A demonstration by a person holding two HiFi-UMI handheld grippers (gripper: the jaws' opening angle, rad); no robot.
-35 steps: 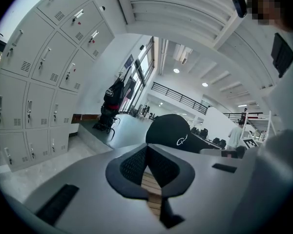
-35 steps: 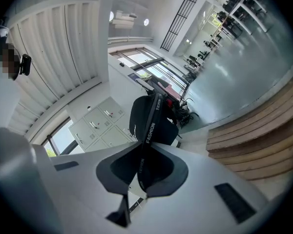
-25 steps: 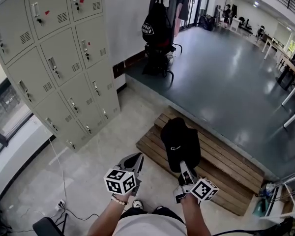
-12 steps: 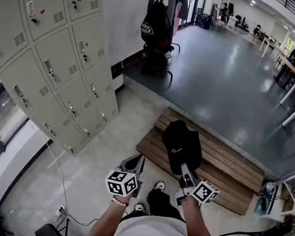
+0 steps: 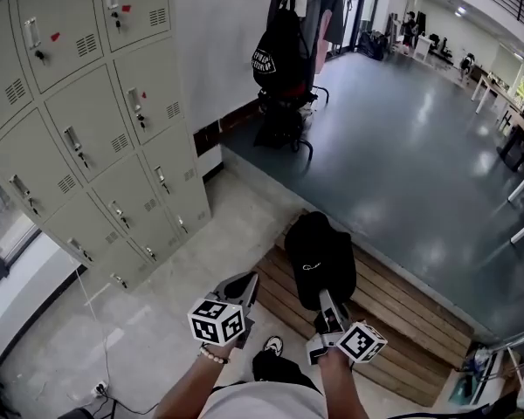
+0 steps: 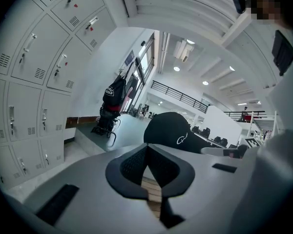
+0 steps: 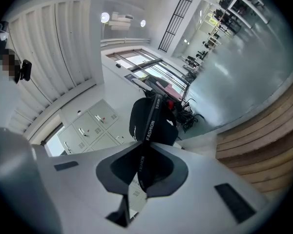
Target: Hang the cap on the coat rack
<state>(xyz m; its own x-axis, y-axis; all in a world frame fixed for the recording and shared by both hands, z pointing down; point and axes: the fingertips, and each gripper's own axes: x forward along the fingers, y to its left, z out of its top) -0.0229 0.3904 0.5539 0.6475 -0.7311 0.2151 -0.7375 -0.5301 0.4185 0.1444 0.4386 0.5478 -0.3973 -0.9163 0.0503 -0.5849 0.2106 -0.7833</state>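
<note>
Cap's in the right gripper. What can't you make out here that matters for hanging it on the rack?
- Free hooks on the dark coat rack: the head view's top edge cuts off its top; hanging clothes and a black backpack cover the rest.
- Right gripper view: the black fabric cap, clamped in the right gripper, blocks most of the rack.
- Left gripper view: rack too small and distant.
</note>
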